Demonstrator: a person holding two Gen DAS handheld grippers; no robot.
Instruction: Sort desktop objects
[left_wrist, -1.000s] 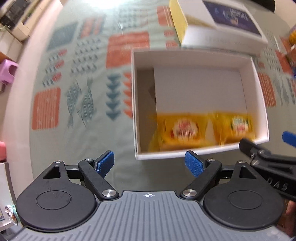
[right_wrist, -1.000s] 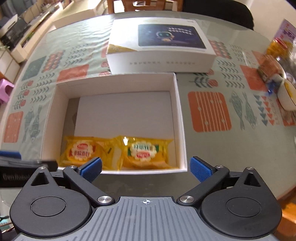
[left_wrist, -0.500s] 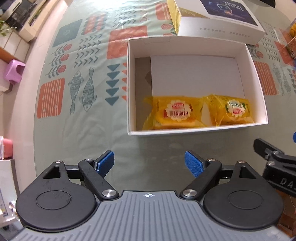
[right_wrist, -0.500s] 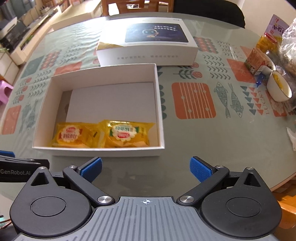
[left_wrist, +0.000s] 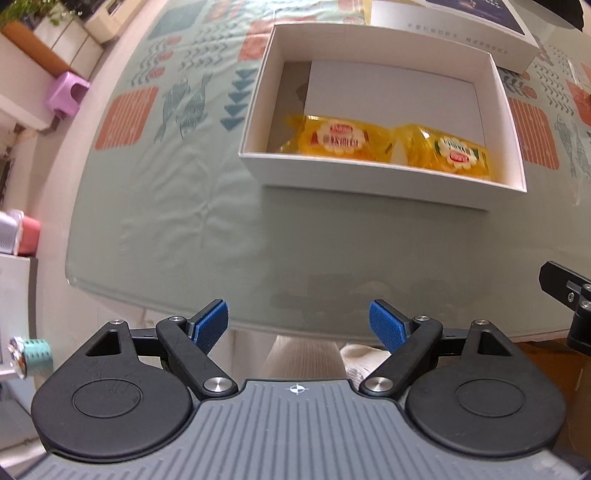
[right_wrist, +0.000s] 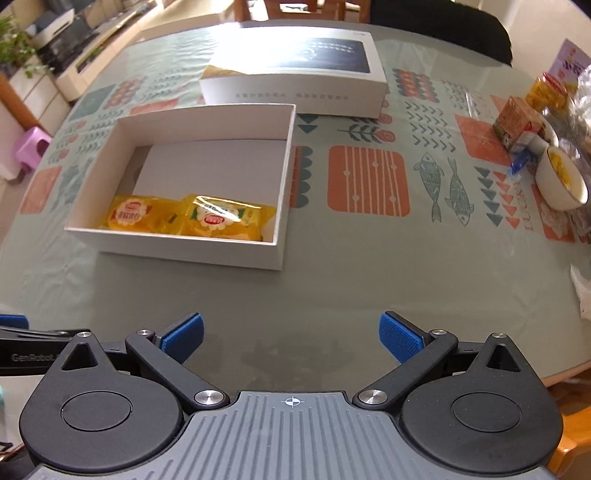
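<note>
A white open box (left_wrist: 373, 173) (right_wrist: 177, 245) sits on the patterned table. Two yellow snack packets lie side by side along its near wall: one with a red label (left_wrist: 334, 138) (right_wrist: 131, 214) and one with a green label (left_wrist: 456, 155) (right_wrist: 218, 218). A white card (left_wrist: 395, 98) covers the box floor behind them. My left gripper (left_wrist: 299, 326) is open and empty, back over the table's near edge. My right gripper (right_wrist: 291, 336) is open and empty too, above bare table in front of the box. Part of the right gripper (left_wrist: 569, 295) shows at the left wrist view's right edge.
The box's lid (right_wrist: 295, 79) with a dark picture lies behind the box. At the right stand a small bowl (right_wrist: 561, 181), a brown carton (right_wrist: 517, 123) and bagged snacks (right_wrist: 546, 90). A purple stool (left_wrist: 66, 92) stands on the floor at left. A person's leg (left_wrist: 303, 356) shows under the table edge.
Both grippers have drawn back from the box towards the table's near edge, staying open. The two packets stay in the box.
</note>
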